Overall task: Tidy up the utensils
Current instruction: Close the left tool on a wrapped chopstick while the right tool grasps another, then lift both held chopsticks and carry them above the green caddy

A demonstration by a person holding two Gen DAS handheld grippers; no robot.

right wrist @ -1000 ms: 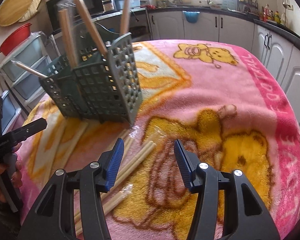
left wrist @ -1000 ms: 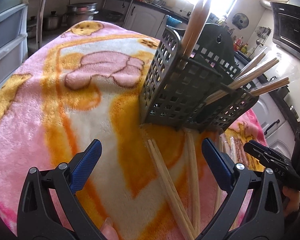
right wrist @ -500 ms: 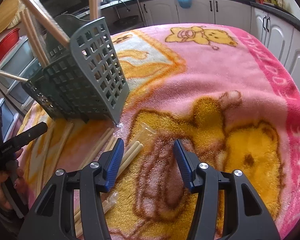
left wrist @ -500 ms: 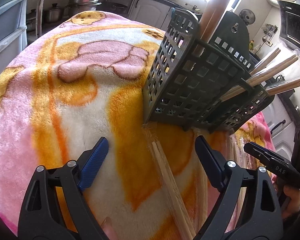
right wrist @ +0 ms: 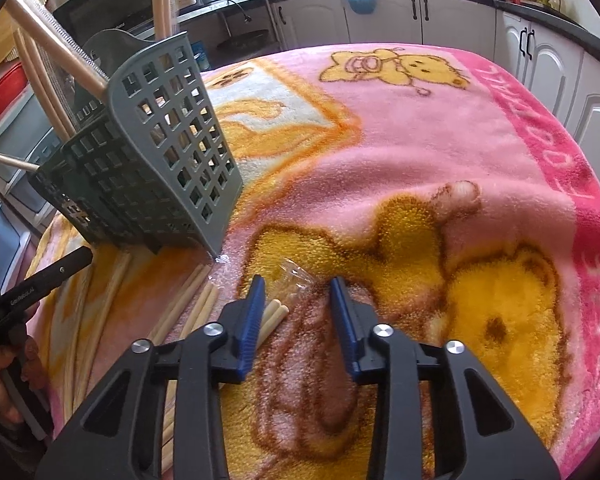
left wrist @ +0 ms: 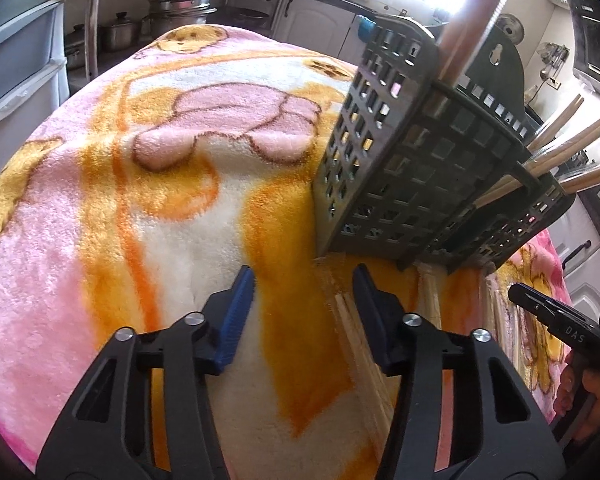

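Note:
A grey slotted utensil basket (left wrist: 420, 168) (right wrist: 152, 168) stands tilted on the pink and orange blanket (left wrist: 100, 220), with wooden chopsticks (left wrist: 572, 148) and thicker wooden handles (right wrist: 52, 40) sticking out of it. Several wrapped chopsticks (left wrist: 428, 292) lie on the blanket in front of it. My left gripper (left wrist: 303, 276) hovers low over one pair (left wrist: 342, 304), which lies just inside its right finger. Its jaws are closing and the pads are not pressing on the pair. My right gripper (right wrist: 297, 282) is closing around the ends of another pair (right wrist: 274, 314) and its clear wrapper (right wrist: 296, 276), without pinching them.
The blanket's rounded edge drops off at the left (left wrist: 4, 320) and right (right wrist: 596, 280). White plastic drawers (left wrist: 16, 60) and metal pots (left wrist: 180, 12) stand beyond. A hand (right wrist: 0, 380) holding the other gripper's handle shows at the left of the right wrist view. Kitchen cabinets (right wrist: 460, 12) run behind.
Both grippers have come lower and closer to the chopsticks by the basket. Both pairs of jaws have narrowed, the left much more than the right.

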